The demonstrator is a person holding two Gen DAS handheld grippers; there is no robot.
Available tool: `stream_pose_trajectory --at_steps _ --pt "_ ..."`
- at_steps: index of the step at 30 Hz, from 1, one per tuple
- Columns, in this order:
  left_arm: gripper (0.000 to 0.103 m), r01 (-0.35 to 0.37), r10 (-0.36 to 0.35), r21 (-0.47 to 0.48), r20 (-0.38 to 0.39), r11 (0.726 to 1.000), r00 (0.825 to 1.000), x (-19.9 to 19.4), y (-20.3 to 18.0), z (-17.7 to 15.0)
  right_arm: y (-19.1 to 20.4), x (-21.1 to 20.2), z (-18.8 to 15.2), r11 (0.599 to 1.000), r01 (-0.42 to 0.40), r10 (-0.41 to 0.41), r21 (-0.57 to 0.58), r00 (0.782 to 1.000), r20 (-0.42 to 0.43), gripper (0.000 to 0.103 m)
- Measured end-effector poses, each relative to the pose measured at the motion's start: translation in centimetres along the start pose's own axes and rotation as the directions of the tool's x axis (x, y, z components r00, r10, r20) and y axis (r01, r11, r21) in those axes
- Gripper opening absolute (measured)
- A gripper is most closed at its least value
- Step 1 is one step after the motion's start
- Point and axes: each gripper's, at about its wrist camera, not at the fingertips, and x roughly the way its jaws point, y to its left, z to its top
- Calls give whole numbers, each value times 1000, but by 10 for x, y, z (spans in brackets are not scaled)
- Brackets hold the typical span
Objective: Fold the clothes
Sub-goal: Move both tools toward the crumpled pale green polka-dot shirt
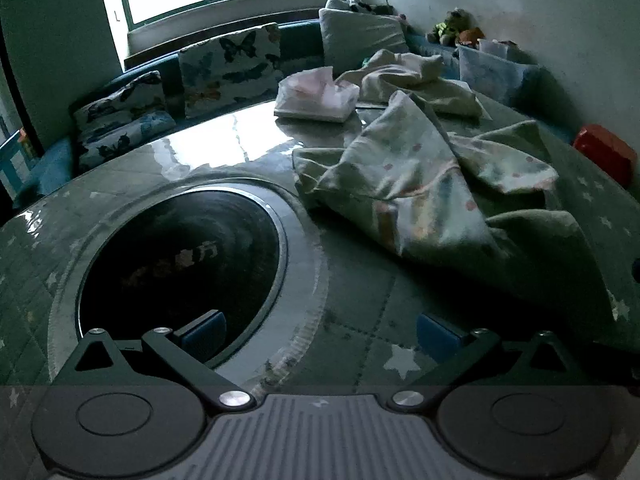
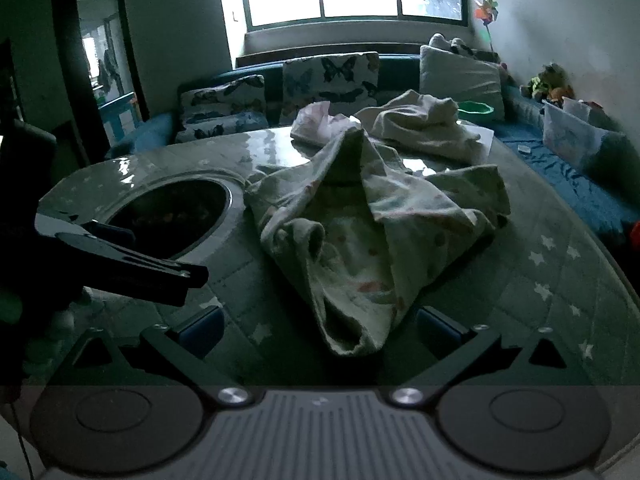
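Observation:
A crumpled pale garment with small coloured prints (image 1: 420, 184) (image 2: 372, 232) lies in a heap on the round table (image 1: 360, 320) (image 2: 552, 280). My left gripper (image 1: 320, 332) is open, hovering low over the table beside the dark round hob, with the garment ahead and to its right. My right gripper (image 2: 318, 330) is open too; a hanging end of the garment (image 2: 352, 332) lies between its blue pads (image 2: 436, 330) without being pinched. The left gripper's body (image 2: 120, 260) shows at the left of the right wrist view.
A dark round recessed hob (image 1: 180, 256) (image 2: 172, 212) sits in the table's left part. A cream cloth (image 1: 416, 80) (image 2: 424, 124) and a pinkish folded bundle (image 1: 316, 96) lie at the far side. Butterfly cushions (image 1: 228, 68) line a blue sofa behind; a red box (image 1: 604, 152) is right.

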Motion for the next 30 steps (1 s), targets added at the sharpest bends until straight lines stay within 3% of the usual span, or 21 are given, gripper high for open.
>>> stream_pose_trajectory --at_steps 30 --pt "103 -11 14 54 -53 998 999 12 -17 3 -9 16 -7 999 -1 3 35 999 -38 103"
